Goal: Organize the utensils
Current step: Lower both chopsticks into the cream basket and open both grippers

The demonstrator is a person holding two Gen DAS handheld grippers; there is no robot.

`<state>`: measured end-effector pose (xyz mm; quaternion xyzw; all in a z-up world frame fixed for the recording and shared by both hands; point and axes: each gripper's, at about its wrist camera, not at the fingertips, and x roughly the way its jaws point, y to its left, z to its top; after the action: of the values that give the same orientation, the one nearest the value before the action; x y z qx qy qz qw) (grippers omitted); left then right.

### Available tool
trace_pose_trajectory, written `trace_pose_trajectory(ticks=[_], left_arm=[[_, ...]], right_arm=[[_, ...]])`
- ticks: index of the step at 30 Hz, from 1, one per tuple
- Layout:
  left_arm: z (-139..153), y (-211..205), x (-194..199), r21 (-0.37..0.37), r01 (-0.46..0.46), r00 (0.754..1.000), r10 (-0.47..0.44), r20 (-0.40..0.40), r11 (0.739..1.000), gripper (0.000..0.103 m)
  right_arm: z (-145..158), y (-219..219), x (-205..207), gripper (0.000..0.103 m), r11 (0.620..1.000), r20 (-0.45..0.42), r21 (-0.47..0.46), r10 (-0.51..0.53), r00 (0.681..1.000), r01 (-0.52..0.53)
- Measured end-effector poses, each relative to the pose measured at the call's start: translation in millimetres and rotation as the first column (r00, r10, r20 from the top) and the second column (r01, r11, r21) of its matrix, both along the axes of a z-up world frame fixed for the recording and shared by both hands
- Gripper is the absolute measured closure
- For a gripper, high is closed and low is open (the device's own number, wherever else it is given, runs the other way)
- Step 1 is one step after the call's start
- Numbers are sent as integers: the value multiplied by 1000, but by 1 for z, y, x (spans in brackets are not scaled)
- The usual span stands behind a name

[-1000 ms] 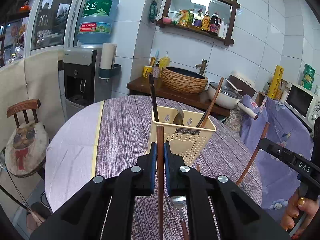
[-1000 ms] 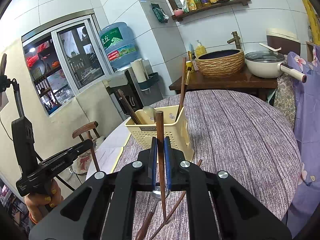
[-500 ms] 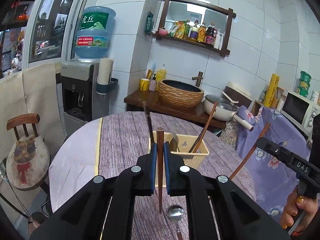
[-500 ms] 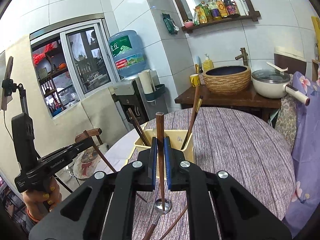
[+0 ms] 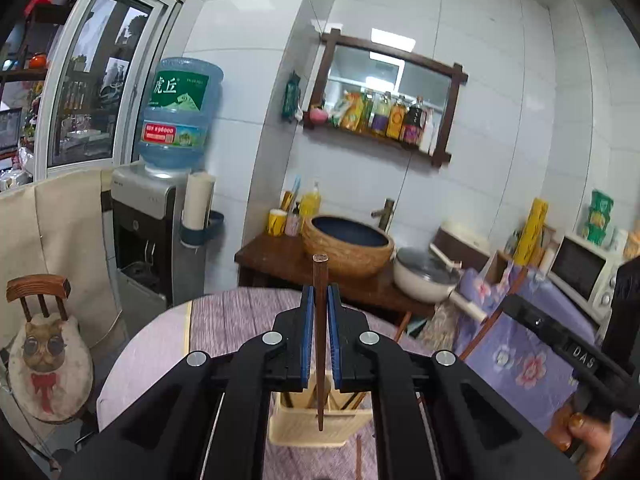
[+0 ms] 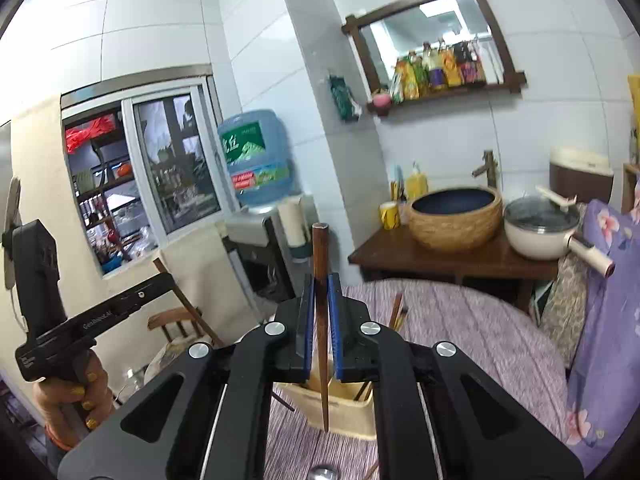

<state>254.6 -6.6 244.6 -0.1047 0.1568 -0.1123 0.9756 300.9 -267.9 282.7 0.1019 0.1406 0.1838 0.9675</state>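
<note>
Gripping one brown chopstick (image 5: 320,344) in your left gripper (image 5: 319,300), you had its blue pads (image 5: 307,336) clenched tight on the stick, which stood upright between them with its blunt top above the fingertips and its thin tip hanging free below. Your right gripper (image 6: 320,292) was clamped the same way on a second chopstick (image 6: 321,320), also upright, with its pointed end dangling clear of the tabletop.

Beneath both grippers sat the cream utensil basket (image 5: 308,428), resting on the round table with the purple striped cloth (image 5: 240,320). In the left wrist view the basket lay directly under the held stick's tip, and you could make out a few other sticks already leaning inside it. In the right wrist view the same basket (image 6: 344,412) showed behind the hanging tip, with two stick ends (image 6: 396,312) poking up past the right finger. A spoon bowl (image 6: 322,473) lay on the cloth at the bottom edge of that view, outside the basket.

Your right hand (image 5: 580,432) appeared at the lower right of the left camera, wrapped round its handle; your left hand (image 6: 76,400) showed at the lower left of the right camera. Beyond the table stood a wooden counter with a woven basin (image 5: 347,246) and a lidded pan (image 5: 426,280).
</note>
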Motion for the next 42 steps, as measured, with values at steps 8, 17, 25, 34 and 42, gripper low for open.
trace_pose_trajectory(ticks=[8, 17, 25, 34, 42], left_arm=[[-12, -16, 32, 11, -67, 998, 67, 3, 998, 95], [-64, -19, 51, 31, -80, 993, 82, -83, 996, 95], [-56, -17, 52, 47, -83, 995, 86, -54, 995, 95], [-72, -24, 55, 74, -73, 994, 78, -78, 995, 95], [-100, -31, 57, 91, -45, 990, 57, -130, 995, 95]], right_arm=[[-13, 15, 38, 95, 996, 30, -28, -82, 996, 83], [-59, 21, 72, 95, 995, -39, -17, -103, 994, 102], [-15, 20, 64, 95, 993, 51, 8, -117, 992, 117], [-60, 34, 77, 95, 992, -5, -50, -114, 993, 114], [-111, 43, 79, 95, 993, -89, -86, -95, 992, 87]])
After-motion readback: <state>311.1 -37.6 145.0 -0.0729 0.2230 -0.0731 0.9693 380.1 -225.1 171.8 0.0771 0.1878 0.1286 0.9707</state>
